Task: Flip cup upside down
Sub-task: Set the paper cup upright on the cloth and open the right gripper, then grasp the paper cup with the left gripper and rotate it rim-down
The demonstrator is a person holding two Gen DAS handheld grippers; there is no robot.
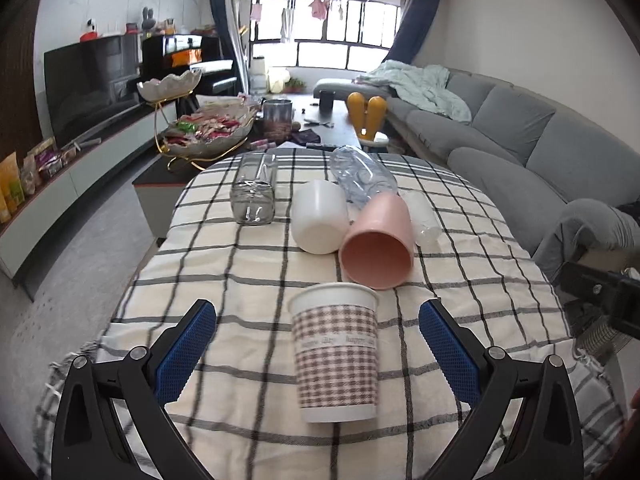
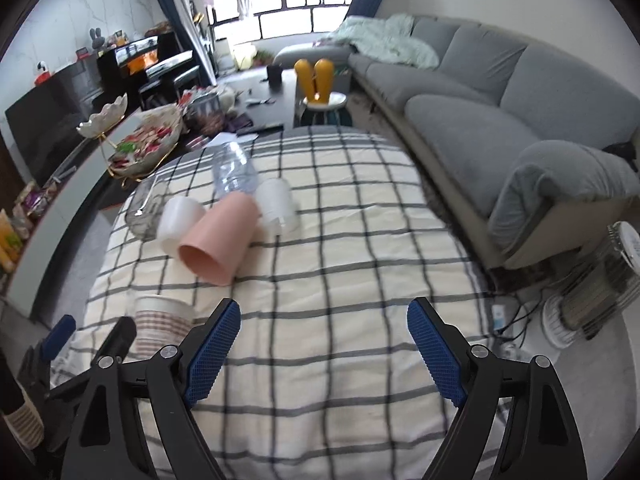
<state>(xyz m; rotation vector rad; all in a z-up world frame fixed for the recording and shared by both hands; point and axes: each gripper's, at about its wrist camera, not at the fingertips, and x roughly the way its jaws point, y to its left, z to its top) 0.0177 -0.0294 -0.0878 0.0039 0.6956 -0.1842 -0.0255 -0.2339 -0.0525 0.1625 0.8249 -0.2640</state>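
A checked paper cup (image 1: 335,350) stands upright on the plaid tablecloth (image 1: 248,276), mouth up. My left gripper (image 1: 318,320) is open, its blue pads on either side of the cup without touching it. The cup also shows in the right wrist view (image 2: 160,326), at the lower left beside the left gripper's fingers (image 2: 60,334). My right gripper (image 2: 324,320) is open and empty over bare cloth (image 2: 340,280), to the right of the cup.
A pink cup (image 1: 378,242) and a white cup (image 1: 318,216) lie on their sides behind the paper cup. A glass jar (image 1: 253,202), a clear plastic bottle (image 1: 362,176) and a small white bottle (image 1: 422,216) sit farther back. A grey sofa (image 1: 520,136) runs along the right.
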